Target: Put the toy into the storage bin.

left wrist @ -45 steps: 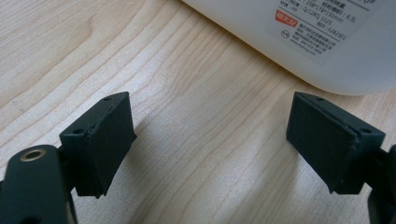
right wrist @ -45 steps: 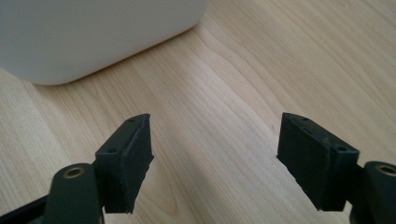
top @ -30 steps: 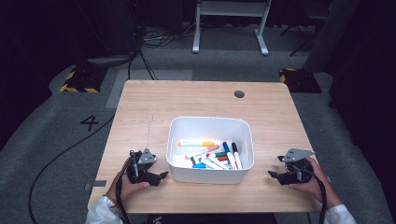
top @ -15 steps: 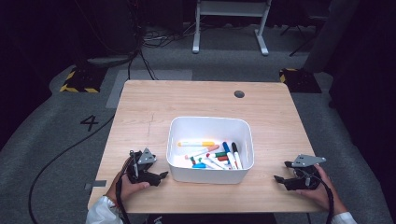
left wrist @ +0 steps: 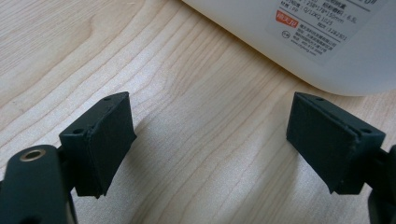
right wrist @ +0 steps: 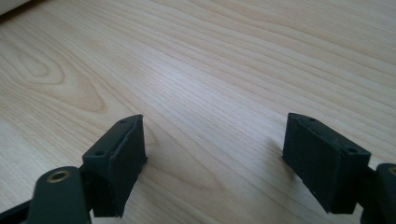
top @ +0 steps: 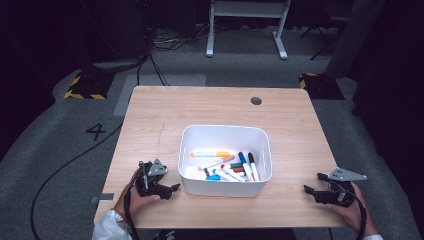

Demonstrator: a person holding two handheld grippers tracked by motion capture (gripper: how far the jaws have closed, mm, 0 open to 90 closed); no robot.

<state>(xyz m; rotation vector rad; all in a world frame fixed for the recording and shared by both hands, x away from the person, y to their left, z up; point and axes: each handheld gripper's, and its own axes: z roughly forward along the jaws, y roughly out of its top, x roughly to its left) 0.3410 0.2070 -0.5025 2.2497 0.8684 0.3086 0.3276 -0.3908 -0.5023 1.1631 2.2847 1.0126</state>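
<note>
A white plastic bin [top: 186,150] stands on the wooden table [top: 210,107], holding several coloured markers [top: 227,167]. My left gripper [top: 172,188] rests low on the table just left of the bin, open, with only bare wood between its pads [left wrist: 105,140]; the bin's labelled wall [left wrist: 327,42] is close ahead. My right gripper [top: 309,190] sits at the table's front right corner, a little apart from the bin. Its jaws have just been opening and stand wide, nothing between the pads [right wrist: 121,161].
A dark round grommet hole [top: 256,100] sits near the table's far edge. Black cables [top: 60,172] trail over the grey floor at left. A white frame stand [top: 245,25] is behind the table. Hazard-striped blocks [top: 82,85] lie on the floor.
My right gripper has slid rightward and toward the front edge, sinking closer to the table. The left gripper has stayed put.
</note>
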